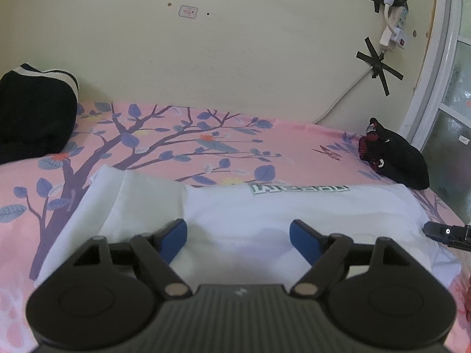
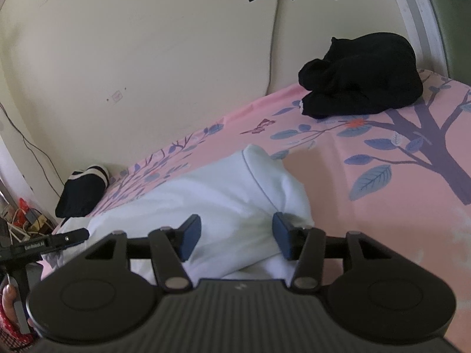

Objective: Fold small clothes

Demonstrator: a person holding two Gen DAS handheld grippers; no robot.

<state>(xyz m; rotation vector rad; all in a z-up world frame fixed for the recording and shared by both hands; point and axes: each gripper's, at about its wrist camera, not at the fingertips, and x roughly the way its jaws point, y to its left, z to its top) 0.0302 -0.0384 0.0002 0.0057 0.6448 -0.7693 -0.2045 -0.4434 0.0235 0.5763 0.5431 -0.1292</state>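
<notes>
A white T-shirt [image 1: 265, 214] with green lettering lies partly folded on the pink floral bed sheet [image 1: 182, 144]. My left gripper [image 1: 238, 235] is open just above the shirt's near middle, holding nothing. In the right wrist view the same shirt [image 2: 223, 194] lies bunched, with a sleeve sticking up toward the wall. My right gripper [image 2: 235, 235] is open over the shirt's near end, its jaws on either side of a fold but not closed. The right gripper's tip shows in the left wrist view [image 1: 444, 232] at the shirt's right edge. The left gripper shows in the right wrist view [image 2: 50, 244].
A black garment with white stripes [image 1: 32, 114] lies at the far left by the wall. A crumpled black and red garment [image 1: 394, 158] lies at the far right near a window frame. A cream wall [image 1: 235, 58] with taped cables backs the bed. Cluttered cables [image 2: 23, 220] sit beside the bed.
</notes>
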